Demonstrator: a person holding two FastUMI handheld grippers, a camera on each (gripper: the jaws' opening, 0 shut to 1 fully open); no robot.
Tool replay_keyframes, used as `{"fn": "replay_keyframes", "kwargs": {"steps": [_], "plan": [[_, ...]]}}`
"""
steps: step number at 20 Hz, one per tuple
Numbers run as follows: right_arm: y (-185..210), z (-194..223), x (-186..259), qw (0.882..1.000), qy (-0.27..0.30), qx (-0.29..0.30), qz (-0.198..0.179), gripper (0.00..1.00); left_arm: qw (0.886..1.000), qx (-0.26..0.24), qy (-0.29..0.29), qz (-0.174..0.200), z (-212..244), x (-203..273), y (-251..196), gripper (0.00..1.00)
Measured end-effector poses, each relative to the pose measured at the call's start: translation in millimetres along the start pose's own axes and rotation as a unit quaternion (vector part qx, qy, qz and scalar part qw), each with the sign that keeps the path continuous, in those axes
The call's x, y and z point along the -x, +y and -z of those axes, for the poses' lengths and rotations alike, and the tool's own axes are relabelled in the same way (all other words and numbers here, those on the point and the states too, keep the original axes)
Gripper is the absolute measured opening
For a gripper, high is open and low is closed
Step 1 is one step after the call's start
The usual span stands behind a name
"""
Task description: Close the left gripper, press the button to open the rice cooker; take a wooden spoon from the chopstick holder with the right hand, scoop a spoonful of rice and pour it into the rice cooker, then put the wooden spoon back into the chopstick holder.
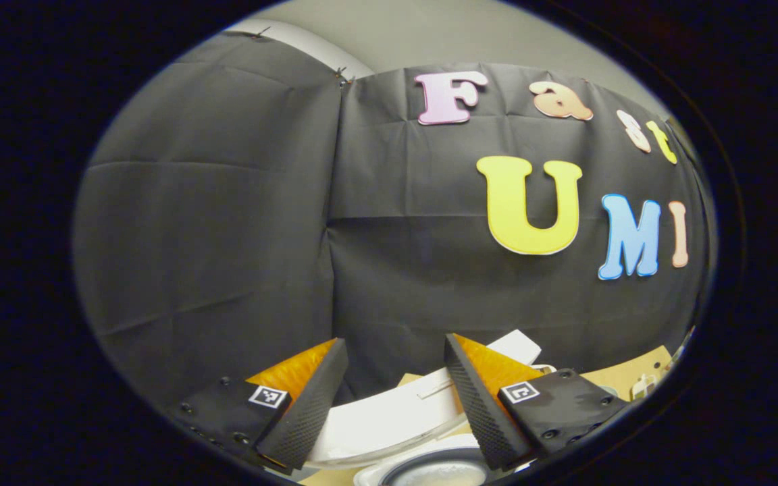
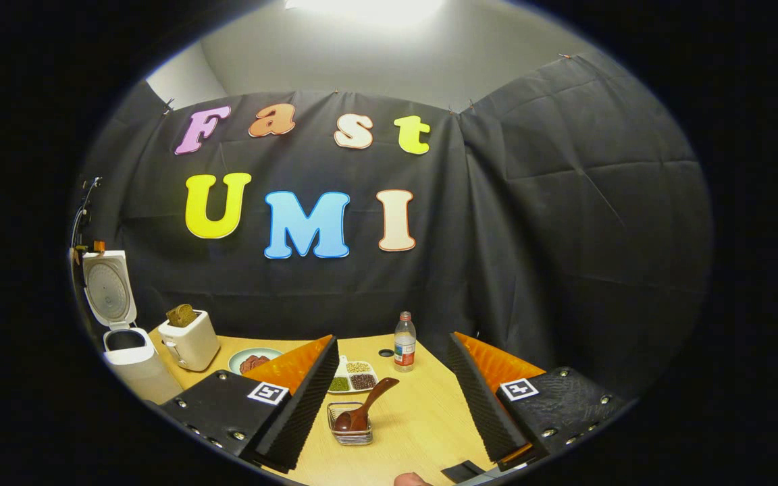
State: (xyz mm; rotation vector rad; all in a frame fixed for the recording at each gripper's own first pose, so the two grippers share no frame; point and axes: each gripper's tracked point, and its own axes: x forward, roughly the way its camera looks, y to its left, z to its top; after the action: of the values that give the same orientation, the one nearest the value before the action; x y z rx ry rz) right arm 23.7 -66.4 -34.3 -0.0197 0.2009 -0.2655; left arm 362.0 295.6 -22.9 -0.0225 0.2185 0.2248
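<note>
Right gripper (image 2: 389, 398) fingers apart, empty; wooden spoon (image 2: 365, 405) just ahead between them, handle leaning up-right from chopstick holder (image 2: 350, 432). Left gripper (image 1: 396, 398) fingers apart.

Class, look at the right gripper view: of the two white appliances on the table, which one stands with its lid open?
The rice cooker at the far left: its lid is swung upright. The toaster beside it has no lid and holds a slice of bread.
</note>
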Motion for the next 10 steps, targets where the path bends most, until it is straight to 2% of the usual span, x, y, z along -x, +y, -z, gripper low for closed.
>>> {"fn": "replay_keyframes", "kwargs": {"steps": [7, 8, 9, 10], "plan": [[7.2, 2.6, -16.9, 1.0, 0.003, -0.006, -0.029, 0.98, 1.0, -0.001, -0.003, 0.01, 11.1, 37.9, -25.4, 1.0], [7.4, 2.9, -19.8, 0.999, 0.004, -0.004, -0.033, 0.98, 1.0, -0.001, -0.007, 0.013, 12.2, 46.0, -29.1, 0.96], [7.3, 1.9, -22.0, 0.999, 0.004, -0.002, -0.037, 0.98, 1.0, -0.001, -0.007, 0.016, 14.8, 53.1, -33.1, 1.0], [7.2, 1.7, -24.5, 0.999, 0.004, 0.0, -0.041, 0.98, 1.0, 0.0, -0.007, 0.018, 17.4, 59.8, -37.1, 1.0]]}}
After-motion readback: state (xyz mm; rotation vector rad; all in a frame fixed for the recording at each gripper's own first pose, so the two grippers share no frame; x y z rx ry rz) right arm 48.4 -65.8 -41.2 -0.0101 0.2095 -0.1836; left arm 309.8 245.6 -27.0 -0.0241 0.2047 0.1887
